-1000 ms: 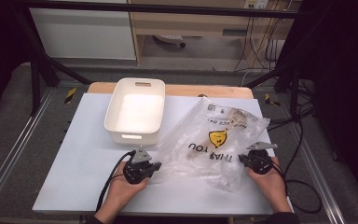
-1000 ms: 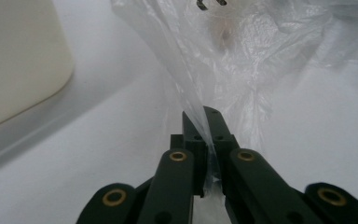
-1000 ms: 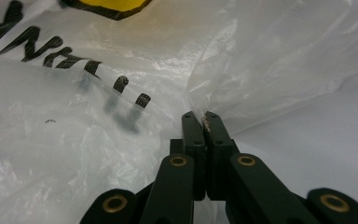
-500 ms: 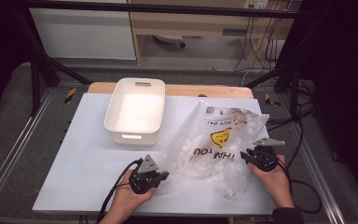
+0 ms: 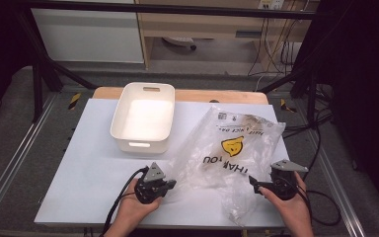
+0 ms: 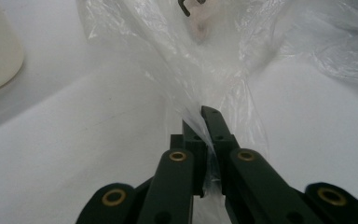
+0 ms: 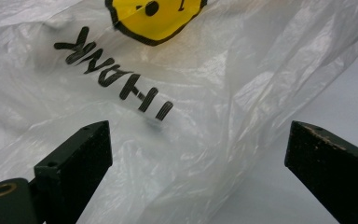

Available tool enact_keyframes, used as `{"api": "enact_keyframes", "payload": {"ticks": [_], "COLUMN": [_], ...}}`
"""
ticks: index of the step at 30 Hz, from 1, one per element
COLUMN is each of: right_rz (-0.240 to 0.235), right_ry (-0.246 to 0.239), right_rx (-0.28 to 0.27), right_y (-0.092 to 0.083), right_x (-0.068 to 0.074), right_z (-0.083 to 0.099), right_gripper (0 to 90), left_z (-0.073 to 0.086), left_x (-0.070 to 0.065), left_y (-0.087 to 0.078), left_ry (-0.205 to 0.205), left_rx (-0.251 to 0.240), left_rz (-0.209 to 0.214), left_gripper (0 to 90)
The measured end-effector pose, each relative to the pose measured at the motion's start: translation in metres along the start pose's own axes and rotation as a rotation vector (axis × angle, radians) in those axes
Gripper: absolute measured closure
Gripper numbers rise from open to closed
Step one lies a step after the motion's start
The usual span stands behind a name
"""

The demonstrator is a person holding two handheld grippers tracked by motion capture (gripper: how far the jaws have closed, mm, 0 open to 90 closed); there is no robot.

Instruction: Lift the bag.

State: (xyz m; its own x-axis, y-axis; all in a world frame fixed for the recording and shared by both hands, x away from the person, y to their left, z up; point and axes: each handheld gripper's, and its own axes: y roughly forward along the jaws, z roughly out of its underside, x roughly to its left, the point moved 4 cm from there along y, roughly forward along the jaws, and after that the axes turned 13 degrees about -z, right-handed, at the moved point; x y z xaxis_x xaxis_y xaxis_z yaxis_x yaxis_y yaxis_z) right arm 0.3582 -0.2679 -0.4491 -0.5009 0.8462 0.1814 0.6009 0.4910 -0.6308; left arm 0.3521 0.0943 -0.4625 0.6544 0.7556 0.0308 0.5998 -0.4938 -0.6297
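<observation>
2 grippers on the table, both at the near edge of the clear plastic bag (image 5: 227,153).

Left gripper (image 5: 168,185): jaws clamped together on a pinch of the bag's film. The left gripper view shows the film bunched between the tips (image 6: 205,123) and fanning out above them. The left hand (image 5: 133,210) holds it low at the bag's near-left corner.

Right gripper (image 5: 254,183): jaws have just been opening and now stand wide apart. The right gripper view shows bag film lying in the gap between them (image 7: 196,140), with neither pad pressing on it. So no grip on that side. The right hand (image 5: 291,207) sits at the bag's near-right edge.

The bag lies crumpled on the white table top (image 5: 79,163), right of centre, with a yellow face print (image 5: 232,145) and black "THANK YOU" lettering facing up. Something pale shows through the film, too blurred to identify.

1 white bin (image 5: 143,116) stands upright on the table, just beside the bag's far-left edge; whether they touch, I cannot tell.
</observation>
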Motion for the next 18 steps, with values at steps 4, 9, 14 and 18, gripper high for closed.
{"api": "enact_keyframes", "payload": {"ticks": [4,9,14,18], "right_rz": [-0.019,-0.021,-0.034,-0.050], "right_ry": [0.010,0.022,0.032,0.030], "right_rx": [0.026,0.049,0.080,0.114], "right_y": [0.002,0.003,0.006,0.010], "right_x": [0.005,0.004,0.001,0.002], "right_z": [0.007,0.013,0.018,0.023], "right_gripper": [7.3,7.3,6.6,6.8], "left_z": [0.000,0.000,0.001,0.001], "left_x": [0.000,0.002,0.004,0.003], "left_y": [0.001,0.001,0.002,0.002], "left_ry": [0.002,-0.001,-0.006,-0.006], "left_rx": [0.003,0.004,0.005,0.006], "left_rz": [0.004,-0.002,-0.004,-0.002], "left_gripper": [89.4,89.4,89.4,89.4]}}
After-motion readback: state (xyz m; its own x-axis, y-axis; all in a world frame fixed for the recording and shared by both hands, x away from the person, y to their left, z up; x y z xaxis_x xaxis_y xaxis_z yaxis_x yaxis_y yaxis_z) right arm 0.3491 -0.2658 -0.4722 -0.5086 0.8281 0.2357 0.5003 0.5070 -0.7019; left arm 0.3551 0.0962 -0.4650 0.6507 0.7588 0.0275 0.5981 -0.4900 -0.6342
